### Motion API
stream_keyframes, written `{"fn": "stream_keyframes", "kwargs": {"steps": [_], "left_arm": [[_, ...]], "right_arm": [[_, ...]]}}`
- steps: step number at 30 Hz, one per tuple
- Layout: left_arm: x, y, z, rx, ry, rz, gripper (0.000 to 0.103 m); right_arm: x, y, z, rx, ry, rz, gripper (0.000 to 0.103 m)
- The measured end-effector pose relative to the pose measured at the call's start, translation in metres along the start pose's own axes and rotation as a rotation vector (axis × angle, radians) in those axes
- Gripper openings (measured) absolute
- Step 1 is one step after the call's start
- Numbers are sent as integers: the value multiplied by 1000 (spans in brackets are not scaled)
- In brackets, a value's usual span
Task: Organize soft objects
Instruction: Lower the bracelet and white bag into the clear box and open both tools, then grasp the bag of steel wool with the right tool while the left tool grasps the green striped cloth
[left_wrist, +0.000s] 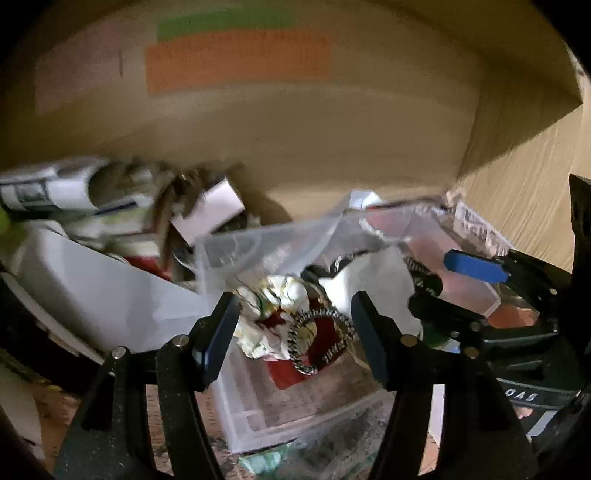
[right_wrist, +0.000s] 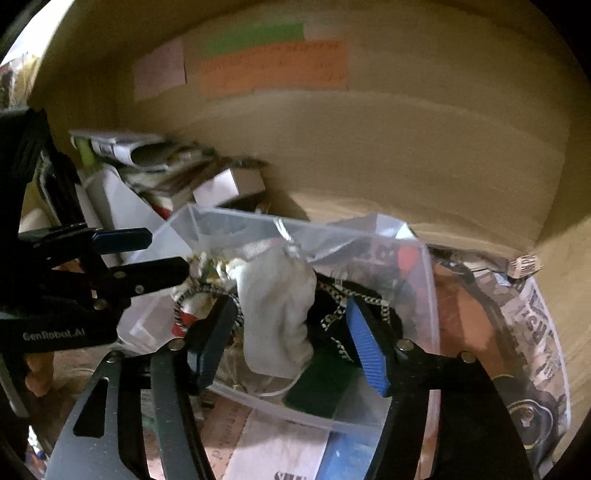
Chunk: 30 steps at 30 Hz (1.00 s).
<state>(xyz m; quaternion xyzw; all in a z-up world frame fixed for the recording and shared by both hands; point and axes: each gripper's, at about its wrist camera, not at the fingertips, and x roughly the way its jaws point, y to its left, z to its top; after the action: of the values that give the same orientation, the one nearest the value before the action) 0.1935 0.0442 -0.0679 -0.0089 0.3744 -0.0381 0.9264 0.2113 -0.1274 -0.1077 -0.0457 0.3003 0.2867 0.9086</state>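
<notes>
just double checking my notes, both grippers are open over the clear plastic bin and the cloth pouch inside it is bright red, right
Not quite. The cloth pouch is white, not red; the right wrist view shows it plainly. The rest holds: the left gripper and right gripper are both open over the clear plastic bin.

A clear plastic bin (right_wrist: 424, 317) sits directly ahead of my right gripper (right_wrist: 291, 343), resting on scattered papers (right_wrist: 280, 446).
</notes>
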Motion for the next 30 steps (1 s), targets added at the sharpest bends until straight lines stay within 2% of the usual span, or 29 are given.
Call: {"fn": "stream_keyframes", "kwargs": {"steps": [4,8,14,18,25,30], "left_arm": [[-24,2,1,-1,-49,-10,64],[-46,2,-7,2,-97,0,76],[-63,11,-28,-3,-93,0,76],[-62,19,-46,-21,-56,-1,76],[-54,32,-78,-44,25,20,76],[-46,40,-95,-55,65,26,76]], "right_arm": [[-25,4,2,16,-59,18,66],[-44,14,0,6,-94,41,66],[-55,31,-11,-2,-106,90,74],[-47,42,-23,-4,-63,129,74],[-12,63,-42,-17,76,187,74],[10,75,-48,-40,152,186,74]]}}
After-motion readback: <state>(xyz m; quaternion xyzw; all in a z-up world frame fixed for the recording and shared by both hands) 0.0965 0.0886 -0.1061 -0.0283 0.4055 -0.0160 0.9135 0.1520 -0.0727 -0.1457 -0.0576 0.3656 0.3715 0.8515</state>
